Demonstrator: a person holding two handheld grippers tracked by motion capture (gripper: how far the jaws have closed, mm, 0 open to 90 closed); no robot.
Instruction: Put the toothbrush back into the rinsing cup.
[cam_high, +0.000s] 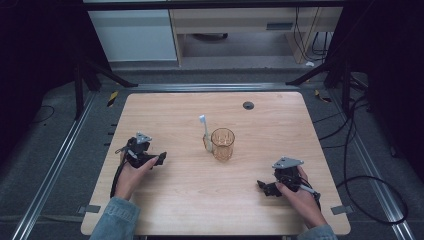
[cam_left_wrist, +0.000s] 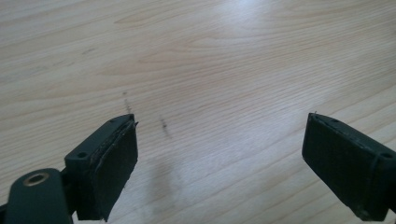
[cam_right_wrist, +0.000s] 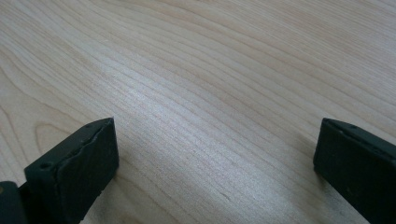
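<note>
Left claw (cam_left_wrist: 219, 154) jaws wide apart, over bare wooden table (cam_left_wrist: 210, 70)

Wooden table (cam_high: 180, 200), amber glass (cam_high: 222, 144), toothbrush (cam_high: 205, 132)

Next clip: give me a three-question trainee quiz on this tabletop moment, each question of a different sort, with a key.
1. True or false: the left gripper is shut on the toothbrush.
2. Multiple choice: the toothbrush lies where, relative to the amber glass cup? A) inside it B) just beside it, on the left in the high view C) at the table's near edge.
3. Fill in: in the right gripper view, the jaws of the right gripper stand ____ over bare wood.

Key: 1 false, its jaws are apart and hold nothing; 2 B; 3 open.
</note>
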